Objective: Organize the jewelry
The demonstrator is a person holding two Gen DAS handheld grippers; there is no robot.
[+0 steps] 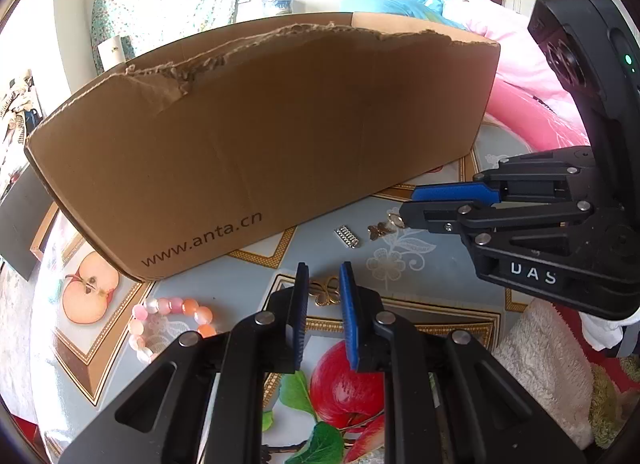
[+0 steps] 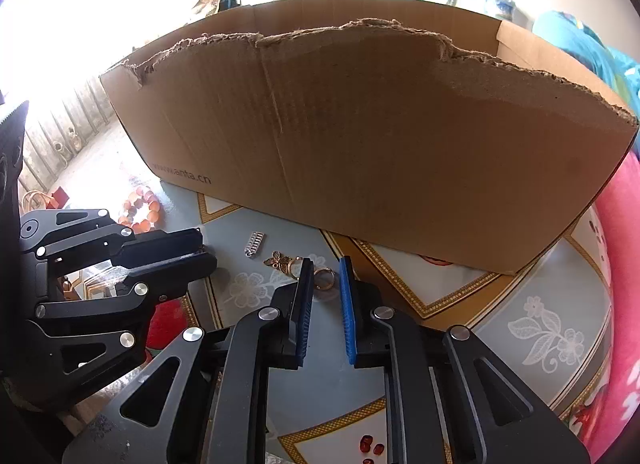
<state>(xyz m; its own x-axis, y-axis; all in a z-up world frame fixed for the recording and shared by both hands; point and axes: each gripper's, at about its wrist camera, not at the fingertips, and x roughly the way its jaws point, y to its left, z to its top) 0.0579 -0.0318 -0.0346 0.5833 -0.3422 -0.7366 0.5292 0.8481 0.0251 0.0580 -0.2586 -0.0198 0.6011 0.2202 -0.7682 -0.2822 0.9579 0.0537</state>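
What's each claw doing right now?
Left gripper: slightly open, empty.
Right gripper: slightly open, gold ring between its tips, not clearly gripped.

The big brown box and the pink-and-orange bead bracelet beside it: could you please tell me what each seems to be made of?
The big brown box looks like matte corrugated cardboard: its torn top edge shows ragged fluting. The pink-and-orange bead bracelet seems to be glossy, translucent glass, stone or plastic; its beads glint, but the look leaves that open.
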